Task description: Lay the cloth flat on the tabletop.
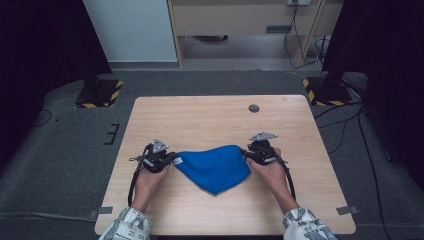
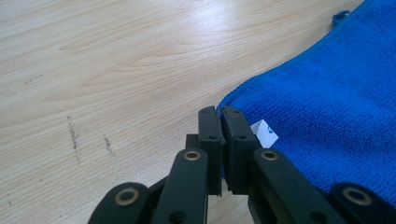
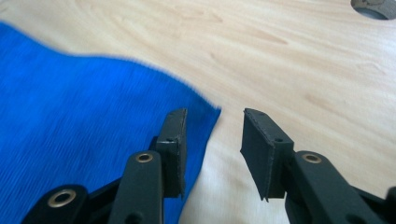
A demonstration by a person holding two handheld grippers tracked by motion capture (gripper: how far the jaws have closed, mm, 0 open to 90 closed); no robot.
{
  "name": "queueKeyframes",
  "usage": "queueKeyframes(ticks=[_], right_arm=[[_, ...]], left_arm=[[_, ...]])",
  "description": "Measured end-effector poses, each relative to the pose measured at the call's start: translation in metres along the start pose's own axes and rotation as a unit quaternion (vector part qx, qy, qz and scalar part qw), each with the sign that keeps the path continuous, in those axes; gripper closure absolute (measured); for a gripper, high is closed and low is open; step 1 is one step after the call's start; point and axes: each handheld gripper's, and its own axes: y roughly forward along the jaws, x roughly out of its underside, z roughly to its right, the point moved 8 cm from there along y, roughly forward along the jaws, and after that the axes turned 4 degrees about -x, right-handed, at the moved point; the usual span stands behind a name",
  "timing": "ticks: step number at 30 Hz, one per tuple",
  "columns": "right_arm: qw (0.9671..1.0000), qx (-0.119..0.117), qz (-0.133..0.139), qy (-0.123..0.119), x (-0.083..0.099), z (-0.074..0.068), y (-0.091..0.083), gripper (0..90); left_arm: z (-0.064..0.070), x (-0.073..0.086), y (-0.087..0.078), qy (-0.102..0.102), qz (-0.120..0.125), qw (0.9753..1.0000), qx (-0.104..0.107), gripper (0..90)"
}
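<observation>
A blue cloth [image 1: 215,167] lay on the table [image 1: 210,117], in the near half, roughly centred between the two grippers. It was folded into a rough triangle, its long top edge running between the grippers and its point aimed at the person.

The left gripper [image 1: 172,161] sat at the cloth's left corner, held in the left hand [image 1: 148,181]. In the left gripper view its jaws were pressed together on the cloth's corner edge [image 2: 327,102], with a small white tag [image 2: 264,132] sticking out just beside them. A small blue loop [image 2: 341,17] showed at the cloth's far edge.

The right gripper [image 1: 246,154] sat at the cloth's right corner, held in the right hand [image 1: 272,172]. In the right gripper view its jaws stood apart. One jaw was over the cloth's edge [image 3: 84,126], the other over bare wood; the corner tip lay between them, not gripped.

The far half of the table was bare wood, apart from a round cable hole [image 1: 254,108] near the back edge, also seen in the right gripper view [image 3: 376,7]. Bare strips of wood ran outside both hands to the side edges. A bare strip also lay between the cloth's point and the near edge. Grey floor [image 1: 65,150] surrounded the table.
</observation>
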Motion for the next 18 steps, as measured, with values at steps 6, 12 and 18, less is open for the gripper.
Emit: queueKeyframes(ticks=[6, 12, 18], right_arm=[[0.9998, -0.011, 0.005, 0.013, -0.013, -0.006, 0.021, 53.7], [0.9995, 0.007, -0.029, 0.005, -0.004, -0.006, 0.042, 49.2], [0.9989, 0.018, -0.042, -0.002, 0.002, -0.002, 0.047, 46.5]], left_arm=[[0.000, 0.000, 0.000, 0.000, 0.001, 1.0000, 0.000, 87.0], [0.000, 0.000, -0.001, 0.003, 0.001, 1.0000, -0.001, 87.0], [0.000, -0.001, -0.001, 0.001, 0.003, 1.0000, -0.002, 87.0]])
